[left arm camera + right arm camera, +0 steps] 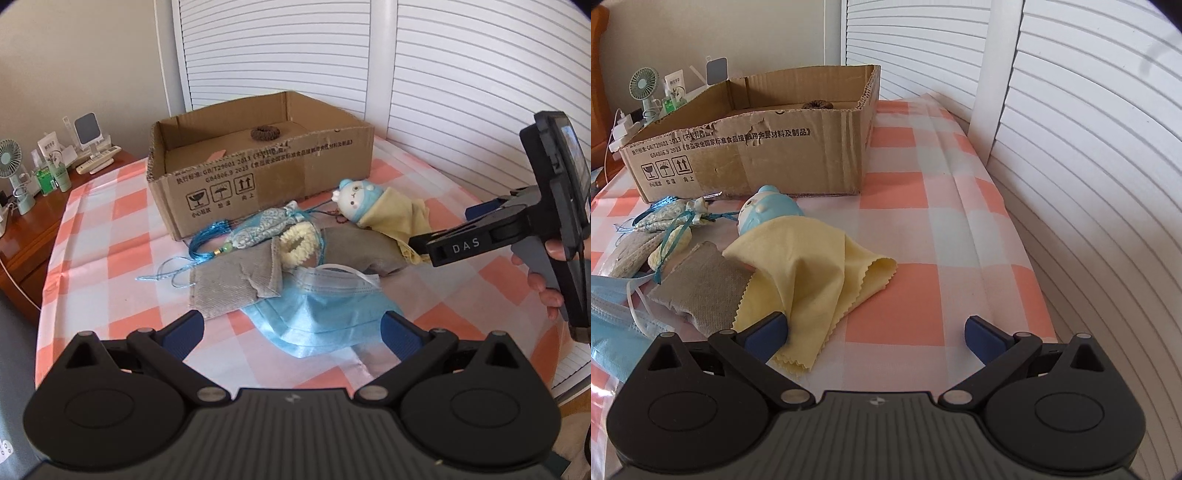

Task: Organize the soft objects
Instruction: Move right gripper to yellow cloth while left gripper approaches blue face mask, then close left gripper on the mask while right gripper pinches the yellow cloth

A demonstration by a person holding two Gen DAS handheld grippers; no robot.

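Note:
A pile of soft things lies on the checked cloth in front of a cardboard box [258,177]: a blue face mask [325,317], a grey cloth pouch [236,280], a cream scrunchie [295,243], a blue tasselled sachet [258,225], and a blue-capped plush toy [356,199] under a yellow cloth [812,273]. A brown scrunchie [264,133] lies inside the box. My left gripper [291,332] is open just before the mask. My right gripper [875,332] is open, its left finger [768,330] at the yellow cloth's edge; it also shows in the left wrist view [436,247].
A wooden side table [22,229] at the left holds a small fan [11,162], bottles and remotes. White louvred doors [1071,147] stand behind and to the right. The bed's right edge [1034,280] runs close beside my right gripper.

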